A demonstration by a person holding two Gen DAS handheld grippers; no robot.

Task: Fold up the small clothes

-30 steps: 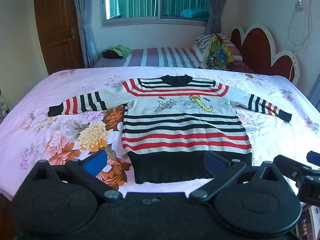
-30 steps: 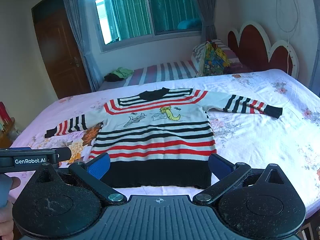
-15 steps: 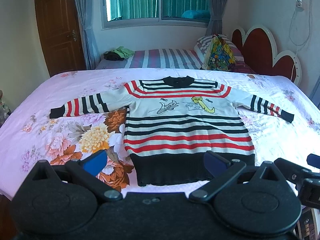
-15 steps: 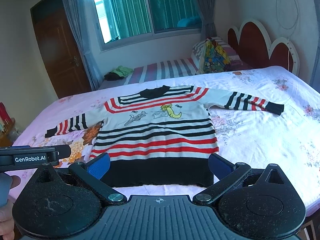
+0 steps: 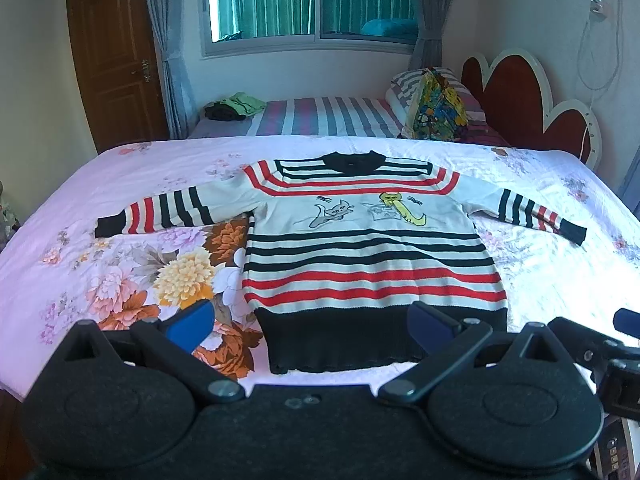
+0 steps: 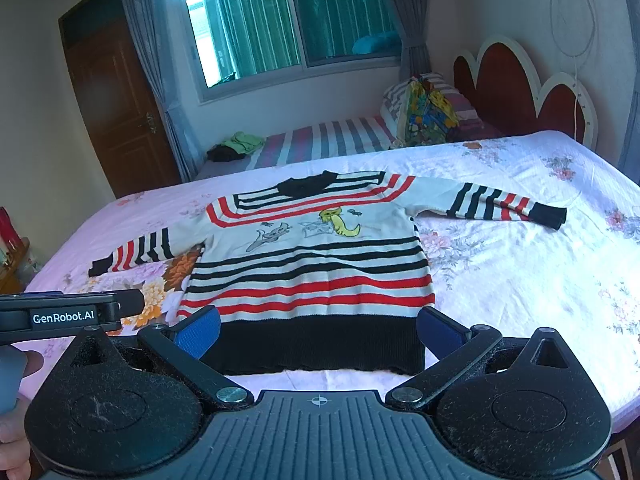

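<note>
1. On my feeds a striped sweater (image 5: 372, 256) lies flat and face up on the bed (image 5: 120, 216), both sleeves stretched out to the sides, its black hem nearest my cameras and the black collar at the far end
2. The bed carries a pale pink sheet with a large floral print; the biggest orange and yellow blooms sit just beside the sweater's left edge, under the left sleeve
3. My left gripper (image 5: 310, 324) hovers near the hem with its fingers (image 5: 190, 324) spread wide apart, holding nothing
4. My right gripper (image 6: 320, 328) hangs over the same hem, fingers (image 6: 200, 330) equally wide apart and empty; the left gripper's body, marked GenRobot.AI, shows at the left edge of the right wrist view with part of a hand (image 6: 16, 436) below it
5. Beyond the big bed stands a second bed (image 5: 320, 120) with a striped cover, a small heap of green and dark clothes (image 5: 234, 106) at one end and a colourful bag (image 5: 436, 112) against striped pillows at the other
6. A red and white scalloped headboard (image 5: 532, 96) stands on the right, a brown wooden door (image 5: 116, 64) on the left, and a window (image 5: 312, 0) with teal curtains fills the far wall
</note>
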